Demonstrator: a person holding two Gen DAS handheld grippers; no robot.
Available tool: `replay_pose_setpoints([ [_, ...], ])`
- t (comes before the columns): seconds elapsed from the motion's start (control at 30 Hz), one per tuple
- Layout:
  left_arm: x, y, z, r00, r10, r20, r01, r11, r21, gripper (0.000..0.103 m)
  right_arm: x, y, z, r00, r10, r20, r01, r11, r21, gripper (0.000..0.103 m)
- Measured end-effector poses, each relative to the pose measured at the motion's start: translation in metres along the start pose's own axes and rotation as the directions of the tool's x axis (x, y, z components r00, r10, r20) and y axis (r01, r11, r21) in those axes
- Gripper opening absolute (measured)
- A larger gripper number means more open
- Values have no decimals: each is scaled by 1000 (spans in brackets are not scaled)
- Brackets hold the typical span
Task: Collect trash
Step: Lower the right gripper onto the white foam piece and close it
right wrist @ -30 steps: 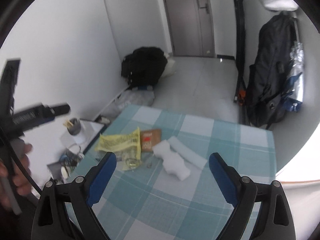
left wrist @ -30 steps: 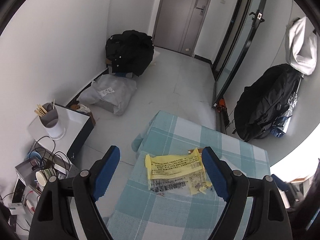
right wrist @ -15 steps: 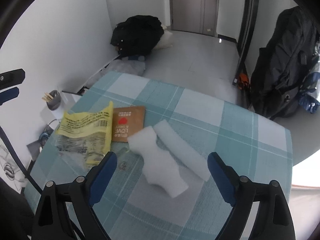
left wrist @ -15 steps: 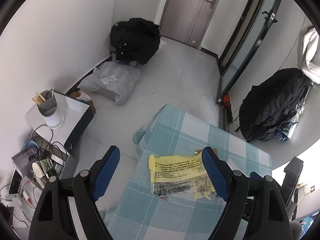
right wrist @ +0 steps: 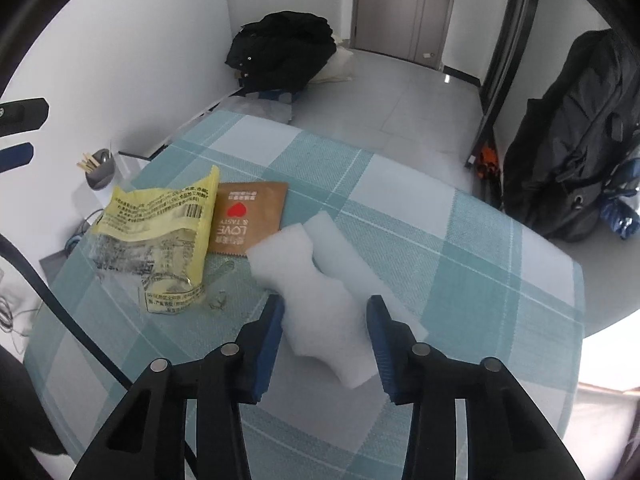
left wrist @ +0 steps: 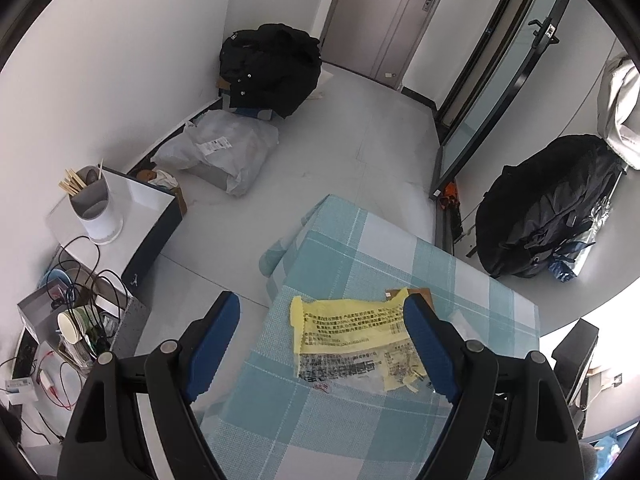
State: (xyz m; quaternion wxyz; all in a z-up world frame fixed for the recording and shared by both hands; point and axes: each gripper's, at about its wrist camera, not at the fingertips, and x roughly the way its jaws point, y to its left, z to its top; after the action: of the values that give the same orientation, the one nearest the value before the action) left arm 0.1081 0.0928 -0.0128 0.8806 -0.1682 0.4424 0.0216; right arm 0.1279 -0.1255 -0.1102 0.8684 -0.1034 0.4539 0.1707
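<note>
Lowered toward the checked tablecloth (right wrist: 472, 264) since a second ago, the right gripper (right wrist: 325, 312) has just been closing its blue jaws around the near end of a white foam block (right wrist: 316, 292); the left pad looks to be touching the foam, while whether the right pad presses it cannot be told, so a firm grip is not certain. Judging by its look, the foam is very light, soft and springy, best pinched across its narrowed waist, gently enough not to crush or tear it. Just behind it lies a second white foam strip (right wrist: 360, 264), touching the first. Beyond, a brown sachet (right wrist: 252, 216) lies flat beside a crumpled yellow wrapper (right wrist: 160, 236), thin, crinkly film likely to slip unless caught at a raised fold. Over that wrapper (left wrist: 352, 340) hovers the left gripper (left wrist: 322, 344), jaws wide apart and holding nothing. Farther off, black bags (right wrist: 280, 52) sit by the wall.
</note>
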Motion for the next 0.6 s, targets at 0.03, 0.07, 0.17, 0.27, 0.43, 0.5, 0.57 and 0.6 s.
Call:
replay_pose_setpoints([
  [0.03,-1,-1,0,1000,-1,1,1,1000,2,82,-1,0,0,1000,1,-2,-1,1000,-1,38],
  [0.07,-1,-1,0,1000,3,4,-3,1000,8,82,-2,1,-1,1000,0,-5,0,1000,-5,38],
  [0.17,-2,-3,1,1000,13,14,-14,1000,26,82,-10,2,-4,1000,11,-13,-11,1000,-7,38],
  [0.27,-3,-3,1,1000,21,20,-22,999,29,82,-23,-1,-12,1000,18,-16,-18,1000,9,38],
  [0.43,-4,0,0,1000,7,11,-7,1000,10,82,-43,-13,-38,997,48,-65,-42,995,96,38],
  [0.5,-6,-1,0,1000,11,17,-11,1000,15,82,-50,-13,-49,995,49,-81,-40,993,110,38],
  [0.57,-7,-2,-1,1000,7,18,-8,1000,17,82,-55,-10,-57,994,52,-93,-42,994,105,38],
  [0.6,-8,-2,-2,1000,0,15,0,1000,16,82,-56,-7,-60,993,59,-98,-49,994,99,39],
])
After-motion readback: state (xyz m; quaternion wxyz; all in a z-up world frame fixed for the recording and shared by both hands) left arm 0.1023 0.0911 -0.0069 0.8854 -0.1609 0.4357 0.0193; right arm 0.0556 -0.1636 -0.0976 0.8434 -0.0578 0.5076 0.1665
